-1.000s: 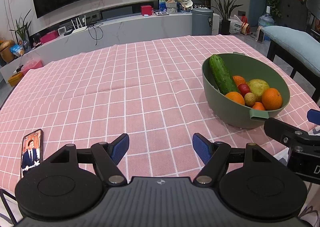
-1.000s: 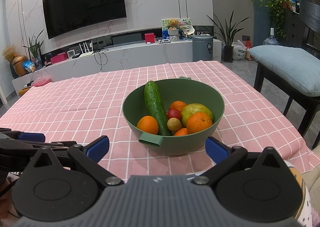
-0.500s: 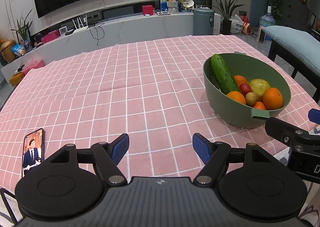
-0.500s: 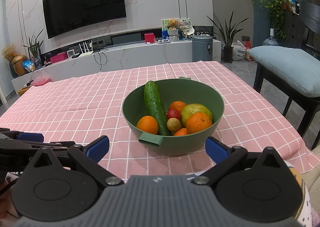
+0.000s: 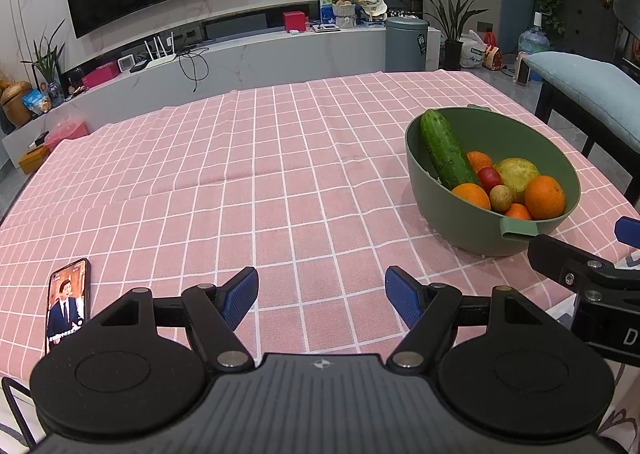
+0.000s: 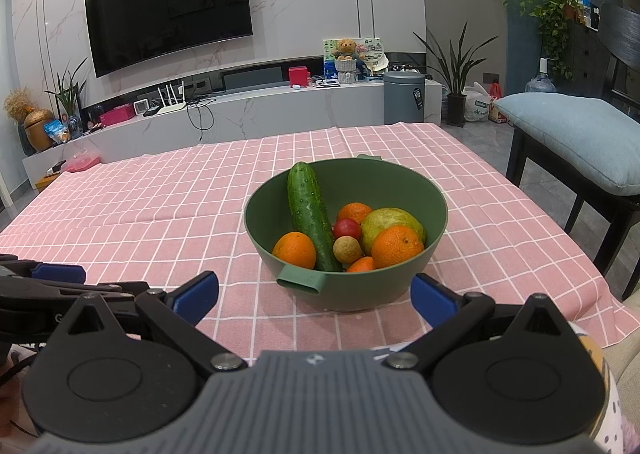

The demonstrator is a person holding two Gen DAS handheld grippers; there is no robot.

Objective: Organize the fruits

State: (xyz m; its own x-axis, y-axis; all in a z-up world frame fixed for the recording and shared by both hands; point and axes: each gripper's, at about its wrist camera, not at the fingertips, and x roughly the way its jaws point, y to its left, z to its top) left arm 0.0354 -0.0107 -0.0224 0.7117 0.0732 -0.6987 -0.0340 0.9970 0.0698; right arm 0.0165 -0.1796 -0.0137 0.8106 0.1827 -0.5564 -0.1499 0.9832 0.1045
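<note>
A green bowl (image 6: pixel 420 186) stands on the pink checked tablecloth, straight ahead in the right wrist view and at the right in the left wrist view (image 5: pixel 560 162). It holds a cucumber (image 6: pixel 310 214), several oranges (image 6: pixel 396 246), a yellow-green fruit (image 6: pixel 390 220), a small red fruit (image 6: pixel 347 229) and a small tan fruit (image 6: pixel 348 250). My right gripper (image 6: pixel 314 296) is open and empty, just short of the bowl's near handle (image 6: pixel 302 280). My left gripper (image 5: pixel 320 296) is open and empty over bare cloth, left of the bowl.
A phone (image 5: pixel 67 302) with a lit screen lies at the table's near left edge. A chair with a blue cushion (image 6: pixel 572 138) stands right of the table. A TV console runs along the far wall.
Both views have shifted very slightly; the bowl sits a touch farther right in the left wrist view. Both grippers stay open and empty.
</note>
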